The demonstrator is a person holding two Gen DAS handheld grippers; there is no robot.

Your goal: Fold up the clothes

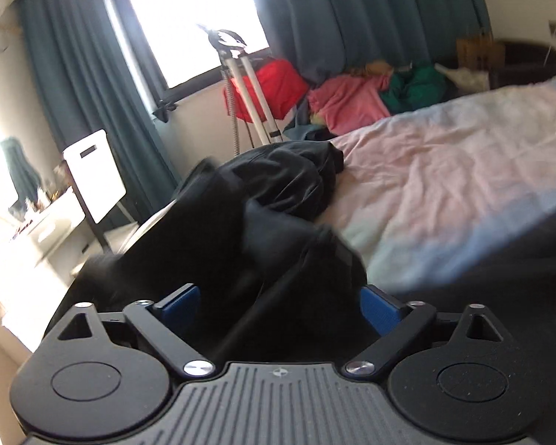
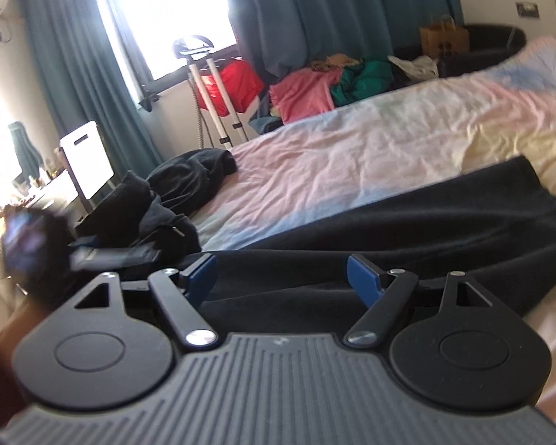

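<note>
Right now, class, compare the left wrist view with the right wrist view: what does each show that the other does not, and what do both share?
Left wrist only: black cloth bunched up between the left gripper fingers. Right wrist only: the flat stretch of black cloth across the bed, the other gripper at the left edge, and the right gripper open over the cloth. Both: pastel bedsheet, teal curtains, pink clothes.

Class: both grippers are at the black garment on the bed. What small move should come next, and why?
Probably close the left gripper on the black garment. Its jaws stand apart with bunched cloth between them. The right gripper is also open, over the flatter part on the bed.
</note>
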